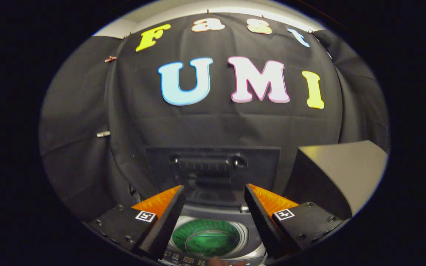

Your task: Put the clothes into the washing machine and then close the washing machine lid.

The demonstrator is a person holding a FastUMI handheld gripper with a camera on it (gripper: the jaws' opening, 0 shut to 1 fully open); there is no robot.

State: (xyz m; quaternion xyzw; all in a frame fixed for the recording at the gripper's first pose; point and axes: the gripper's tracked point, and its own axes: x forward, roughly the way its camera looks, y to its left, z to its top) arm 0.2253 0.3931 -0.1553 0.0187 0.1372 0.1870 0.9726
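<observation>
While the gripper (213,221) hangs with jaws spread, washing machine (213,236) below, lid (213,166) raised beyond, box (346,173) beside

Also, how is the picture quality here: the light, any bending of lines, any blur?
Gripper view: dim booth, strong fisheye bending at the lid; the open fingers show sharp with nothing between them; the drum glows green beneath them; the grey box is brightly lit.
</observation>
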